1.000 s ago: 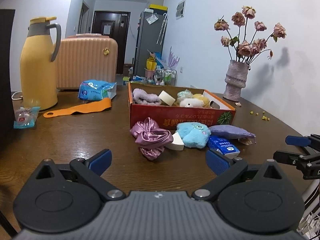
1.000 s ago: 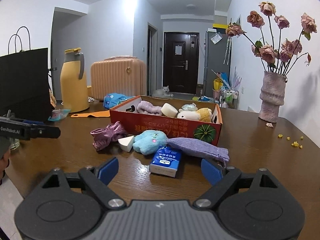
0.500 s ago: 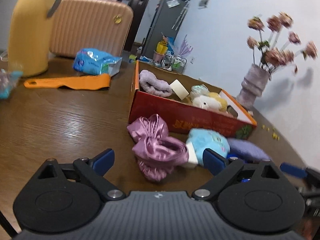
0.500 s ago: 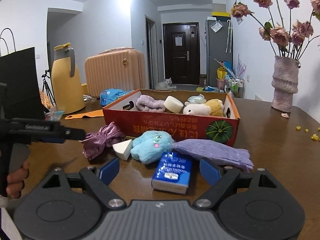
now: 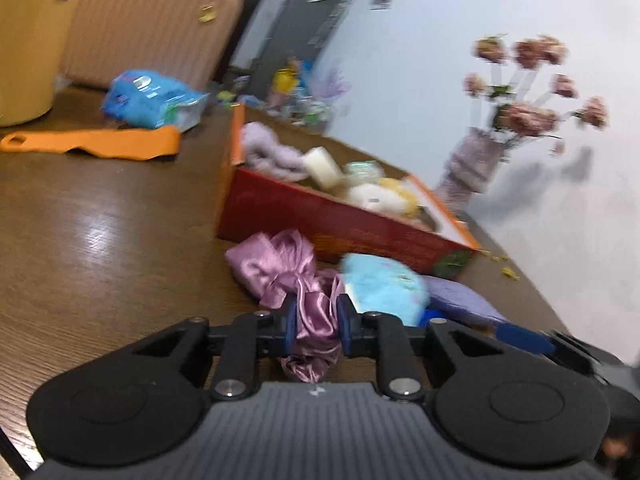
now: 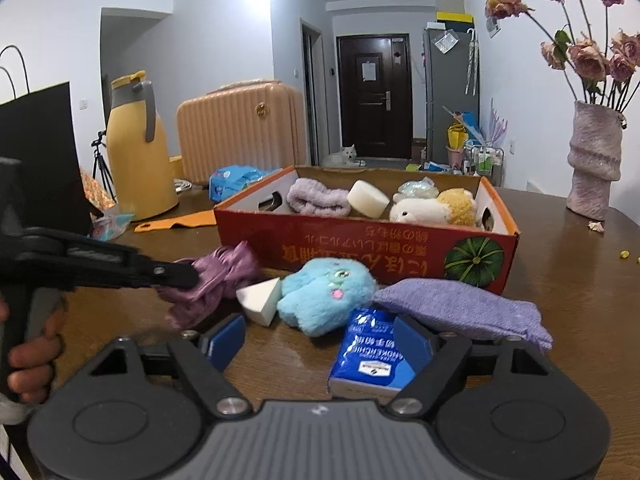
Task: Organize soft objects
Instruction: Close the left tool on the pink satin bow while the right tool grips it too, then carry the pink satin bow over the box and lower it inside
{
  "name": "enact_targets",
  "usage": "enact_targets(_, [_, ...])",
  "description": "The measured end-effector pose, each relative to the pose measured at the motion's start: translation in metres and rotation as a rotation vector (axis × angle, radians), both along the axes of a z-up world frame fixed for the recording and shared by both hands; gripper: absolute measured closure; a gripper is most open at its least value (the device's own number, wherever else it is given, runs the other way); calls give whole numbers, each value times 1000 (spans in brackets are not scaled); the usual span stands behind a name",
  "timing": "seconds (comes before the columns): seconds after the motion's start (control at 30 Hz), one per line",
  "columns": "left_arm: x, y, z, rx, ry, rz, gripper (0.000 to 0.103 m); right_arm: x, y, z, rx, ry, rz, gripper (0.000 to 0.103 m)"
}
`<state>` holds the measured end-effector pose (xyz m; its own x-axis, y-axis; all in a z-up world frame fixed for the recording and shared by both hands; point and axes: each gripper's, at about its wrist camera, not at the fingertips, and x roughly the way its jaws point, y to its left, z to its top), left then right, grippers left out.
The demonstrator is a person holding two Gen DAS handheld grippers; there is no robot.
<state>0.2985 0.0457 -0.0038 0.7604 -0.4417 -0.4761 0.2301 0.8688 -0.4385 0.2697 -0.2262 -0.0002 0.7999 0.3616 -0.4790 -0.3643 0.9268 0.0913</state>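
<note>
Nearest to the viewer, in front of the red box (image 6: 360, 248), the left gripper (image 5: 317, 326) has just been closing and now pinches the pink satin scrunchie (image 5: 292, 280) between its blue pads, the fabric bunched in a narrow gap; the scrunchie lies on the wooden table (image 5: 100, 240) just before the box's left front corner. The right gripper (image 6: 320, 340) has its jaws wide, though they have just been narrowing a little, and nothing is pressed between them; the blue tissue pack (image 6: 372, 356) lies at its right pad, and whether they touch I cannot tell. Closer to the box wall sit a white sponge wedge (image 6: 260, 298), a blue plush toy (image 6: 324, 292) and a lilac cloth pouch (image 6: 460, 308), all outside the box. Inside it are a lilac headband (image 6: 316, 200), a cream sponge (image 6: 368, 198), a white plush (image 6: 420, 212) and a yellow one (image 6: 460, 202). So I judge the sorting about half done: several soft things are stowed and five are left. Both grippers slope gently down toward the table; in the right view the left one reaches in from the left side, a hand (image 6: 28, 356) around its grip.
</note>
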Motion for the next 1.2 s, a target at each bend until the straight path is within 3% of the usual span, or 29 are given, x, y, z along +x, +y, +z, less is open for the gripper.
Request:
enact_targets(0.17, [-33, -4, 1, -125, 11, -292, 84, -7, -12, 10, 60, -13, -2, 23])
enact_targets(0.23, [-45, -6, -4, -95, 16, -347, 83, -9, -15, 11, 110, 8, 25, 23])
enact_targets(0.33, [-59, 0, -12, 29, 23, -272, 82, -7, -11, 7, 161, 48, 87, 23])
enact_targets(0.43, [-61, 17, -5, -2, 8, -182, 73, 4, 4, -2, 150, 109, 112, 32])
enact_targets(0.53, [-60, 22, 11, 23, -71, -120, 49, 9, 18, -7, 159, 141, 140, 38])
enact_targets(0.57, [-56, 21, 11, 18, -76, -117, 46, 9, 22, -9, 155, 145, 147, 40])
enact_targets(0.73, [-30, 5, -7, 15, 9, -140, 47, 6, 24, -25, 181, 184, 126, 59])
enact_targets(0.83, [-29, -3, -20, 13, 56, -163, 50, 0, 18, -29, 209, 199, 106, 60])
enact_targets(0.93, [-32, -2, -28, -3, 78, -153, 65, -6, 15, -33, 211, 204, 105, 60])
enact_targets(1.0, [-33, 0, -29, -31, 92, -139, 69, -6, 12, -35, 232, 215, 103, 61])
enact_targets(1.03, [-35, 1, -29, -41, 102, -133, 73, -5, 11, -36, 241, 224, 108, 64])
enact_targets(1.07, [-36, 0, -28, -43, 102, -135, 78, -5, 10, -36, 251, 235, 122, 78])
enact_targets(1.1, [-39, -1, -27, -41, 99, -136, 79, -6, 10, -35, 266, 242, 140, 86])
enact_targets(1.2, [-45, -3, -23, -37, 95, -125, 82, -11, 16, -30, 225, 228, 162, 89])
